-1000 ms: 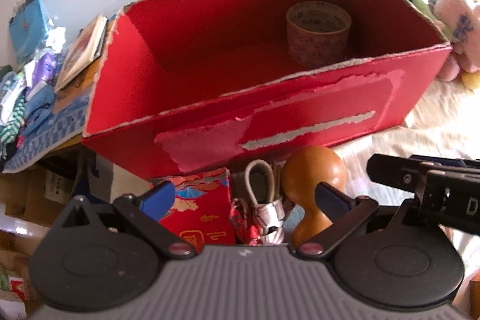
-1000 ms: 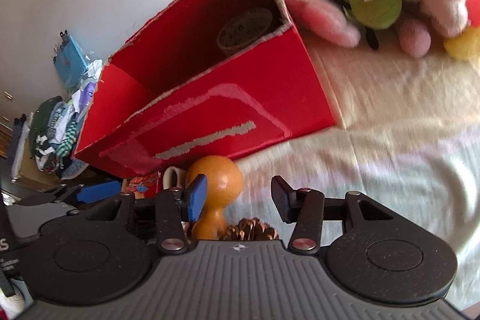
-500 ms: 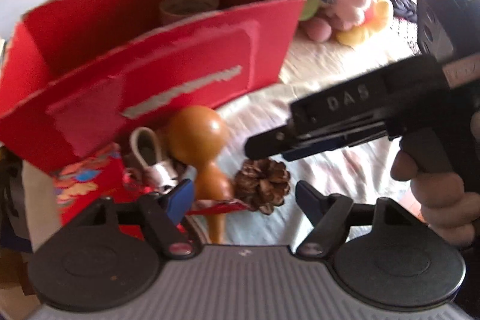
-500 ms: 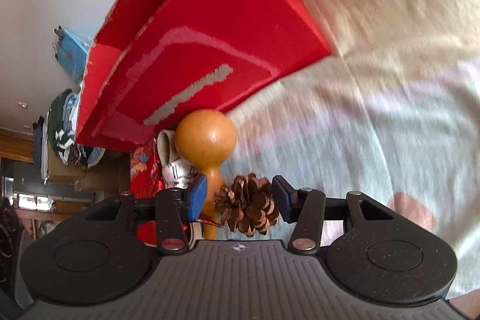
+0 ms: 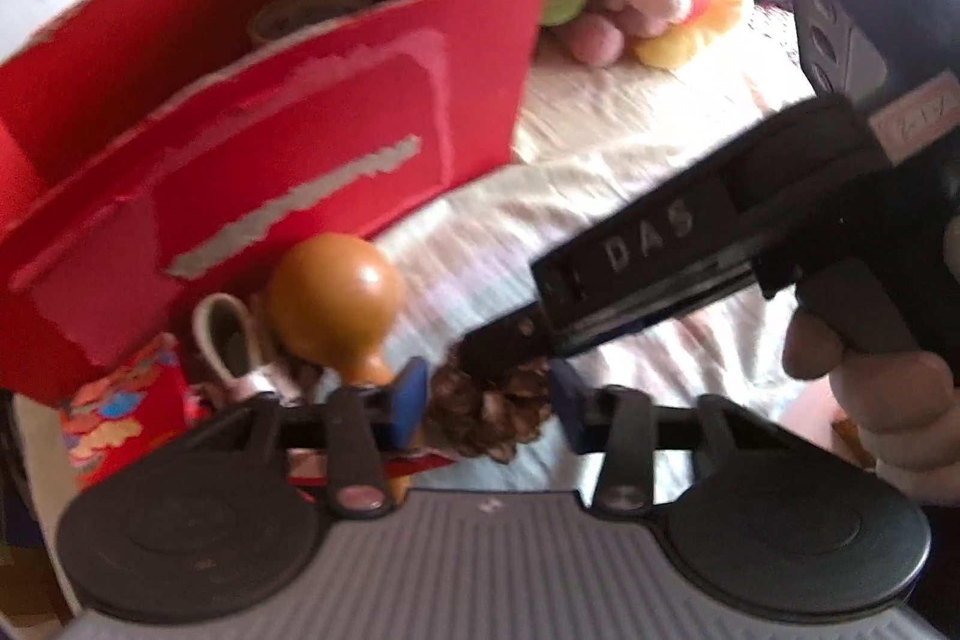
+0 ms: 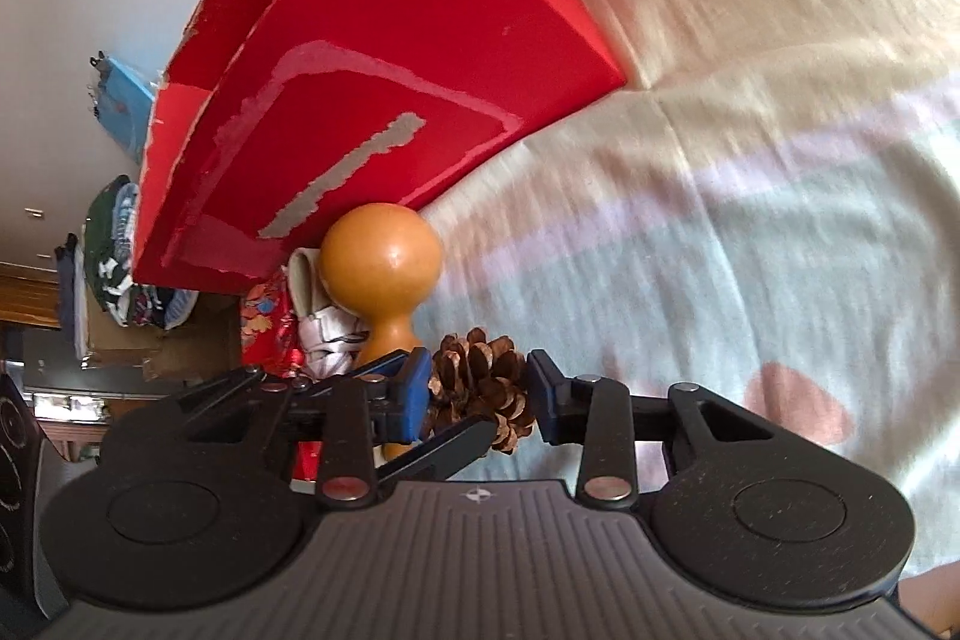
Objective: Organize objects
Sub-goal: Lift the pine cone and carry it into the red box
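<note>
A brown pinecone [image 6: 480,388] lies on the pale bedspread, between the fingers of my right gripper [image 6: 477,394], which is open and close around it. It also shows in the left wrist view [image 5: 492,412], between the fingers of my open left gripper [image 5: 489,409], with the right gripper's body [image 5: 690,244] reaching over it. An orange gourd [image 6: 381,274] [image 5: 333,301] stands just left of the pinecone. The open red cardboard box [image 5: 288,124] [image 6: 384,70] sits behind, with a tape roll [image 5: 309,10] inside.
A white-and-silver pouch [image 6: 315,322] and a red patterned packet [image 5: 120,418] lie left of the gourd. Plush toys [image 5: 630,4] sit right of the box. Clothes and clutter [image 6: 120,244] pile beyond the bed's left edge.
Both grippers have moved closer to the pinecone, which now sits between the fingers of each. The left gripper's fingers have narrowed. The left view has swung right since a second ago.
</note>
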Demonstrator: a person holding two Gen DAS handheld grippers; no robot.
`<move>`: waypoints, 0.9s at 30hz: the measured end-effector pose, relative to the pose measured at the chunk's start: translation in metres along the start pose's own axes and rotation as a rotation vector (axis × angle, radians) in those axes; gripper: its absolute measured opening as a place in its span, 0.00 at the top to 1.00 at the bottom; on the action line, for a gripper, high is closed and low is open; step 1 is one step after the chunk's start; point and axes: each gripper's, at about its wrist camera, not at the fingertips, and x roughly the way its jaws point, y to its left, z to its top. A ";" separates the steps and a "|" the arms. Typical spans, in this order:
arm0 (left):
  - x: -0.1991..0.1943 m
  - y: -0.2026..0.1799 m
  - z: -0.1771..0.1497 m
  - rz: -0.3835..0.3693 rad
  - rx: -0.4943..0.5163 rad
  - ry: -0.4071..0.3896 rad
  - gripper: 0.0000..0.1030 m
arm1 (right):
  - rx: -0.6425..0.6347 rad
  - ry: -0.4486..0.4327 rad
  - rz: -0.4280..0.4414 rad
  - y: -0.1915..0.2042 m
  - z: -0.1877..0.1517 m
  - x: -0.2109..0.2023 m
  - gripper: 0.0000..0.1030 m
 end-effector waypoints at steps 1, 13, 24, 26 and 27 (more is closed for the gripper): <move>0.001 0.000 0.000 -0.004 0.004 0.000 0.59 | 0.001 -0.006 -0.002 0.000 0.000 -0.001 0.64; 0.002 0.007 0.007 -0.103 -0.053 -0.050 0.54 | 0.035 -0.125 0.008 -0.001 -0.003 -0.024 0.64; -0.053 -0.007 0.050 -0.158 0.011 -0.259 0.56 | -0.076 -0.348 0.073 0.036 0.019 -0.100 0.64; -0.067 -0.006 0.061 -0.147 0.019 -0.320 0.56 | -0.145 -0.397 0.069 0.053 0.028 -0.106 0.64; -0.074 -0.004 0.066 -0.140 0.020 -0.350 0.56 | -0.176 -0.416 0.064 0.061 0.034 -0.107 0.64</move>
